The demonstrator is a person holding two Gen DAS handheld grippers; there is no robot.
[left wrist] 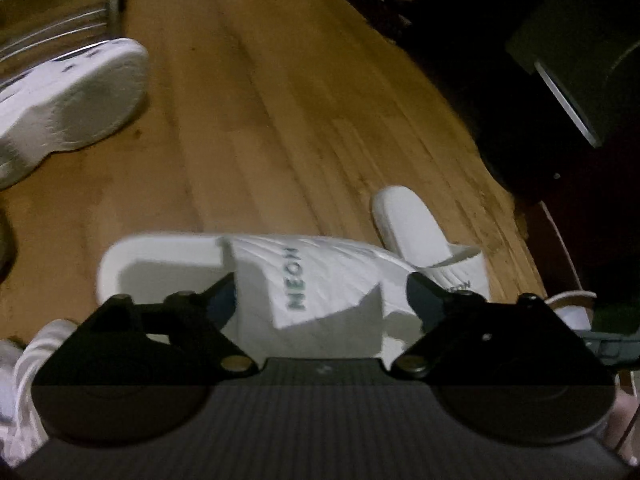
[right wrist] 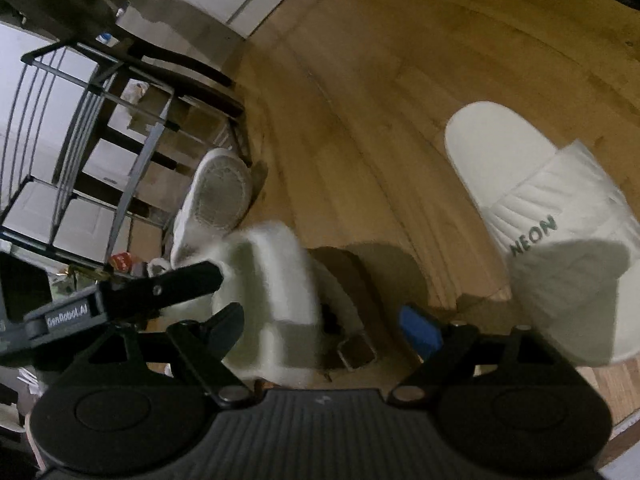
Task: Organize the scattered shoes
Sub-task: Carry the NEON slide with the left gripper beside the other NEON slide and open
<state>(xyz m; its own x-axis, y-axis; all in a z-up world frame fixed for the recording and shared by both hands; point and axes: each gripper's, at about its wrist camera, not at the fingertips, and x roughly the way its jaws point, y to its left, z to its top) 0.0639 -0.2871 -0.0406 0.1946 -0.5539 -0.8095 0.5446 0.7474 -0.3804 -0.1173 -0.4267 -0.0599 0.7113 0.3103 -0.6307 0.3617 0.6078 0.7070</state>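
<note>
- Two white slides lie on the wooden floor [left wrist: 280, 100] ahead of the left gripper [left wrist: 320, 292], whose fingers stand wide apart and press on nothing.
- Between those spread fingers, the nearer slide [left wrist: 256, 280] lies crosswise, its strap lettered "NEON" and its open end toward the left finger [left wrist: 218, 292].
- Just past the right finger [left wrist: 424, 292], the second slide [left wrist: 416, 232] touches or overlaps the first; which one cannot tell.
- Well ahead of the left finger, a white sneaker [left wrist: 72, 108] lies tipped with its sole showing, beside a wire shoe rack [left wrist: 52, 8].
- Wide apart too are the fingers of the right gripper [right wrist: 328, 320], clamped on nothing.
- Close to its left finger [right wrist: 228, 320] and reaching into the gap, a blurred white slide [right wrist: 272, 280] shows; whether it touches the finger is unclear.
- Beyond the right finger's blue pad [right wrist: 420, 328], off to that side, another "NEON" slide [right wrist: 536, 200] rests on the floor.
- Ahead of the left finger, the sneaker lies beside the rack's leg.
</note>
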